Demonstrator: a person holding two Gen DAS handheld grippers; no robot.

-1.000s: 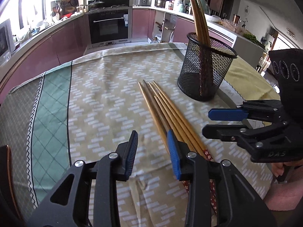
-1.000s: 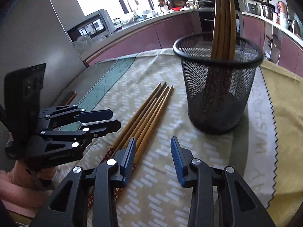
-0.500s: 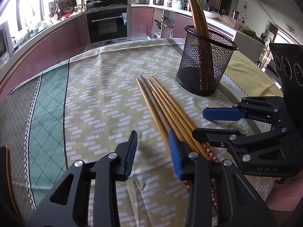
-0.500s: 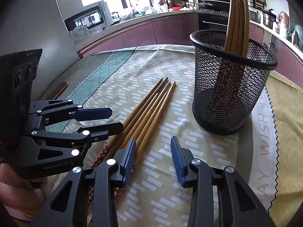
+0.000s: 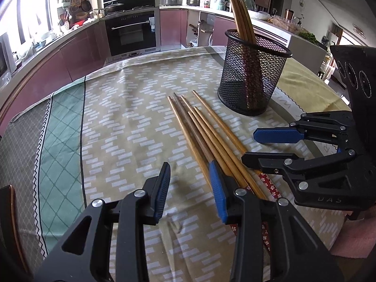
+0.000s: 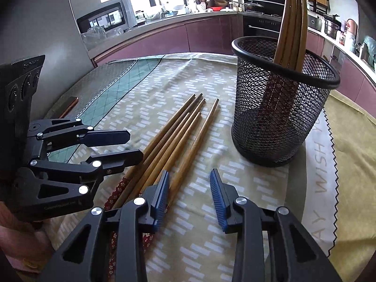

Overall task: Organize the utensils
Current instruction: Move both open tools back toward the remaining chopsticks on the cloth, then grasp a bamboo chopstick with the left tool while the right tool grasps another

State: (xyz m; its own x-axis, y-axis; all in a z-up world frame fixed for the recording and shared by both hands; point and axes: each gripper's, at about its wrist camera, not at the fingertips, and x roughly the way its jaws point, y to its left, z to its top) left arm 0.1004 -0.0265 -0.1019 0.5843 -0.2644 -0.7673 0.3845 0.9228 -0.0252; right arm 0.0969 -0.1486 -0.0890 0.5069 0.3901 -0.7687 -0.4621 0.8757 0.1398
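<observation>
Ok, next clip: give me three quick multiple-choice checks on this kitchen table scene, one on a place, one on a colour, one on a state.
1. Where do the loose chopsticks lie?
A. Inside the holder
B. Flat on the tablecloth, apart from the holder
C. Across the holder's rim

2. What colour is the mesh holder?
A. Black
B. White
C. Red

3. How does the holder stand?
A. Tipped on its side, empty
B. Upside down
C. Upright, with chopsticks standing in it

Answers:
1 B: the loose chopsticks rest side by side on the tablecloth, left of the mesh holder in the right wrist view, with cloth showing between.
2 A: its mesh and rim are black.
3 C: its base sits flat on the cloth, and the standing chopsticks rise above its rim.
</observation>
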